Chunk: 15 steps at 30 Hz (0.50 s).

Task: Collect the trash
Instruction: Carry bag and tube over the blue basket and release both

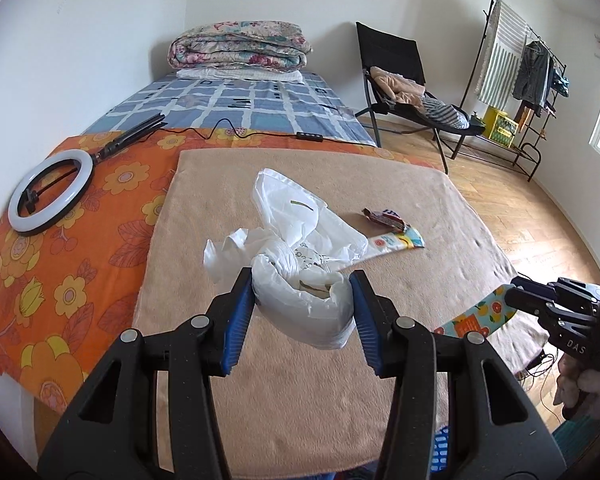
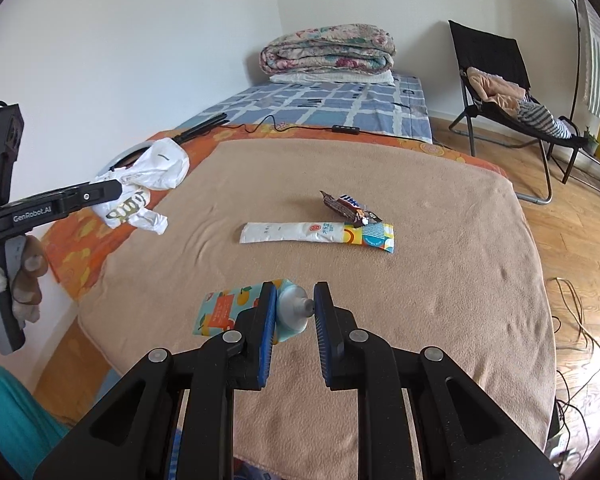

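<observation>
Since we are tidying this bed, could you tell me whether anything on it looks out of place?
Yes. A crumpled brown snack wrapper and a flattened white tube lie loose mid-blanket, the wrapper overlapping the tube's colourful end. A ring light also lies flat on the orange sheet, its cable trailing across the bed.

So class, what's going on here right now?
A person is collecting trash off a tan blanket with two handheld grippers. The left gripper grips a white plastic bag; the right gripper grips a squeezed fruit-print tube. A long white wrapper and a chocolate bar wrapper lie uncollected.
</observation>
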### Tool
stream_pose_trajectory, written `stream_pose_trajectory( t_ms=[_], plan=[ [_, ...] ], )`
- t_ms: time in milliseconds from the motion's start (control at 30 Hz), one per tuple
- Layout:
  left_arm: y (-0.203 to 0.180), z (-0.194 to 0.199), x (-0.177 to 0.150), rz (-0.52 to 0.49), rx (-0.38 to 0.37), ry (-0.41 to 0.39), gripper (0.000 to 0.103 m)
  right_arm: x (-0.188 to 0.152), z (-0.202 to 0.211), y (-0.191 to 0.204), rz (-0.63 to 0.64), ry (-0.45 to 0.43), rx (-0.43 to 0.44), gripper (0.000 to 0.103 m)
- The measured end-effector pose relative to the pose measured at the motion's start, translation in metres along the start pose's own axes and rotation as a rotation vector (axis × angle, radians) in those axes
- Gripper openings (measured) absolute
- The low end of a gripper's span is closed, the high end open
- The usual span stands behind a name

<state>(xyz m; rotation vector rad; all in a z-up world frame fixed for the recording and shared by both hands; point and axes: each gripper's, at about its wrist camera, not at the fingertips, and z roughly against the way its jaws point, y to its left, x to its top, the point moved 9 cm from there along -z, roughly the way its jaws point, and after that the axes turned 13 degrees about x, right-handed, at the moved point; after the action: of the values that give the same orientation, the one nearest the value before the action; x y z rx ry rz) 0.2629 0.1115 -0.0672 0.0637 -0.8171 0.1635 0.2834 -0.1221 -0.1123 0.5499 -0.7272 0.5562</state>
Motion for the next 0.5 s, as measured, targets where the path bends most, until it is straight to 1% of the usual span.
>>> stream_pose_trajectory(
  t_ms=[233,500],
  plan=[
    [-0.007,0.041,-0.055,-0.016,-0.041,0.044,0.049,-0.028,0.035,0.032,0.087,-0.001,-0.009,0.017],
    [-0.024,0.077,-0.106,-0.053,-0.078,0.073,0.049,-0.066,0.06,0.051,0.082,0.018,0.0,0.017]
  ],
)
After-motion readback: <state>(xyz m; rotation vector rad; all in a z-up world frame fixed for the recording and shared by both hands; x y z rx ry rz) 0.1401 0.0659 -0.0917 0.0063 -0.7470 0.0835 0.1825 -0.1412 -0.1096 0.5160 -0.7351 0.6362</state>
